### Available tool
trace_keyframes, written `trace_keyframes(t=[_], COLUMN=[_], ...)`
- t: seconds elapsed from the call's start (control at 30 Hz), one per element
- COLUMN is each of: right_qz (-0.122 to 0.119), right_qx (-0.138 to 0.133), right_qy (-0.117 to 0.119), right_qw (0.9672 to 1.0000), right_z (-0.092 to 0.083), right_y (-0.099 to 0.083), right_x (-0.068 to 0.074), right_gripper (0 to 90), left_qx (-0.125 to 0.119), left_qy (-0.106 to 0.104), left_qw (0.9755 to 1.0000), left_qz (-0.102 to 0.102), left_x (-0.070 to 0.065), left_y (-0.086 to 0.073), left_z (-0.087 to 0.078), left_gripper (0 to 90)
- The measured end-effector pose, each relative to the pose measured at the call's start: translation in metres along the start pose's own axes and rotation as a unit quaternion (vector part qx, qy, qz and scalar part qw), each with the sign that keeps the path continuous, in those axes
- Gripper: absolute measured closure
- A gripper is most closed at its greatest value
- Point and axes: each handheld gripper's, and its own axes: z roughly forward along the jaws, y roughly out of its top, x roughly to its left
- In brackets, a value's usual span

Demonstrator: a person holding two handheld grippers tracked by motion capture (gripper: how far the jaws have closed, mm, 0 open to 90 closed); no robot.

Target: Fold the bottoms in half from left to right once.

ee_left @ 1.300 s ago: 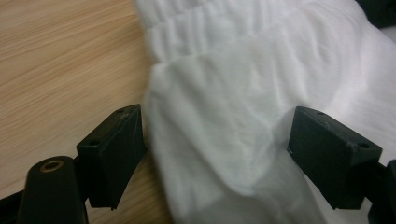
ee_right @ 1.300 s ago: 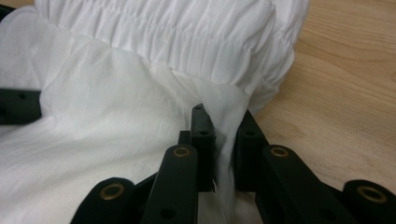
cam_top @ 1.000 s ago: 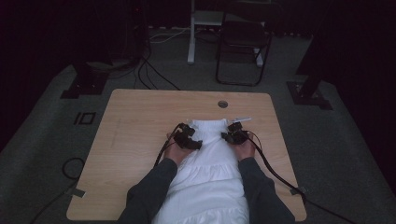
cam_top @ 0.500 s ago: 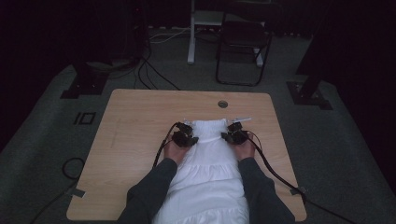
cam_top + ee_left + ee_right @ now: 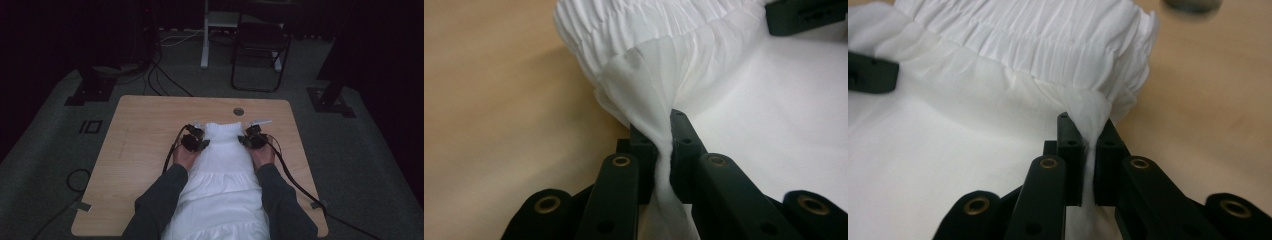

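Observation:
A white garment (image 5: 220, 170) with a gathered elastic band (image 5: 634, 25) lies on the wooden table (image 5: 145, 130), its lower part running toward the person. My left gripper (image 5: 200, 142) pinches a fold of its left side just under the band; its jaws (image 5: 663, 125) have just been closing, with cloth drawn up between them. Level with it on the right side, my right gripper (image 5: 245, 140) is shut on a fold of cloth (image 5: 1087, 125). Each gripper view shows the other gripper's black tip (image 5: 809, 15) (image 5: 870, 72) across the white fabric (image 5: 998, 125).
A round cable hole (image 5: 238, 111) sits in the table beyond the garment. Bare wood lies to the left and far side. A folding chair (image 5: 260, 45), stand bases and cables (image 5: 165, 80) occupy the dark floor behind. Gripper cables trail off the table's near right.
Both hands have shifted slightly away from the person, taking the garment's upper corners with them. The top of the garment looks more bunched between the grippers.

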Motion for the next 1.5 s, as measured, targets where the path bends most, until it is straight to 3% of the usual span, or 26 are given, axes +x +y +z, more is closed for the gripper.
trace_keyframes(t=[0.1, 0.2, 0.23, 0.27, 0.37, 0.43, 0.47, 0.57, 0.67, 0.77, 0.83, 0.93, 1.03, 1.13, 1.17, 1.2, 1.3, 1.37, 1.4, 1.43, 1.5], right_qz=[-0.018, -0.031, -0.035, -0.040, -0.051, -0.049, -0.048, -0.053, -0.059, -0.067, -0.072, -0.086, -0.084, -0.088, -0.088, -0.082, -0.082, -0.087, -0.086, -0.089, -0.092], right_qx=[-0.027, -0.057, -0.067, -0.081, -0.132, -0.167, -0.175, -0.179, -0.177, -0.173, -0.173, -0.171, -0.168, -0.143, -0.143, -0.120, -0.093, -0.063, -0.047, -0.033, -0.011], right_qy=[-0.009, -0.014, -0.018, -0.023, -0.041, -0.049, -0.048, -0.035, -0.015, 0.002, 0.018, 0.043, 0.080, 0.097, 0.097, 0.102, 0.093, 0.094, 0.098, 0.097, 0.100], right_qw=[0.9995, 0.9978, 0.9970, 0.9957, 0.9891, 0.9836, 0.9822, 0.9818, 0.9823, 0.9827, 0.9820, 0.9805, 0.9790, 0.9810, 0.9810, 0.9841, 0.9879, 0.9898, 0.9904, 0.9907, 0.9907], right_z=[-0.016, -0.035, -0.042, -0.050, -0.078, -0.096, -0.102, -0.112, -0.116, -0.125, -0.134, -0.150, -0.166, -0.171, -0.171, -0.168, -0.161, -0.152, -0.147, -0.142, -0.132], right_y=[0.027, 0.058, 0.069, 0.080, 0.110, 0.126, 0.131, 0.132, 0.118, 0.098, 0.081, 0.047, 0.006, -0.036, -0.036, -0.069, -0.106, -0.128, -0.137, -0.144, -0.152], right_x=[0.002, 0.004, 0.005, 0.006, 0.012, 0.015, 0.017, 0.020, 0.024, 0.030, 0.037, 0.051, 0.062, 0.076, 0.076, 0.086, 0.097, 0.103, 0.106, 0.109, 0.112], right_gripper=[85.3, 85.3, 85.3, 85.4, 85.4, 85.5, 85.5, 85.5, 85.4, 85.4, 85.4, 85.3, 85.2, 85.3, 85.3, 85.2, 85.2, 85.2, 85.1, 85.0, 84.9], left_qx=[-0.034, -0.064, -0.064, -0.087, -0.130, -0.153, -0.155, -0.156, -0.147, -0.153, -0.160, -0.172, -0.172, -0.149, -0.149, -0.119, -0.057, -0.015, -0.015, 0.020, 0.042], left_qy=[0.012, 0.030, 0.030, 0.040, 0.056, 0.060, 0.061, 0.060, 0.039, 0.024, 0.009, -0.012, -0.037, -0.053, -0.053, -0.063, -0.069, -0.060, -0.060, -0.060, -0.051], left_qw=[0.9993, 0.9967, 0.9967, 0.9941, 0.9877, 0.9842, 0.9836, 0.9833, 0.9853, 0.9838, 0.9831, 0.9799, 0.9788, 0.9815, 0.9815, 0.9846, 0.9880, 0.9874, 0.9874, 0.9871, 0.9872], left_qz=[0.014, 0.039, 0.039, 0.051, 0.066, 0.066, 0.068, 0.073, 0.077, 0.090, 0.088, 0.101, 0.104, 0.109, 0.109, 0.111, 0.126, 0.145, 0.145, 0.147, 0.145], left_x=[0.004, 0.006, 0.006, 0.007, 0.005, 0.002, 0.001, 0.001, -0.001, -0.010, -0.020, -0.038, -0.059, -0.078, -0.078, -0.090, -0.107, -0.114, -0.114, -0.114, -0.113], left_y=[0.027, 0.056, 0.056, 0.077, 0.105, 0.117, 0.119, 0.118, 0.100, 0.080, 0.063, 0.027, -0.016, -0.059, -0.059, -0.086, -0.123, -0.142, -0.142, -0.155, -0.163], left_z=[-0.022, -0.048, -0.048, -0.066, -0.094, -0.108, -0.112, -0.118, -0.122, -0.131, -0.140, -0.154, -0.165, -0.166, -0.166, -0.160, -0.145, -0.133, -0.133, -0.121, -0.109], left_gripper=[84.4, 84.4, 84.4, 84.4, 84.4, 84.3, 84.3, 84.1, 83.8, 83.6, 83.4, 82.9, 82.7, 82.5, 82.6, 82.4, 82.1, 81.6, 81.5, 81.5, 81.5])
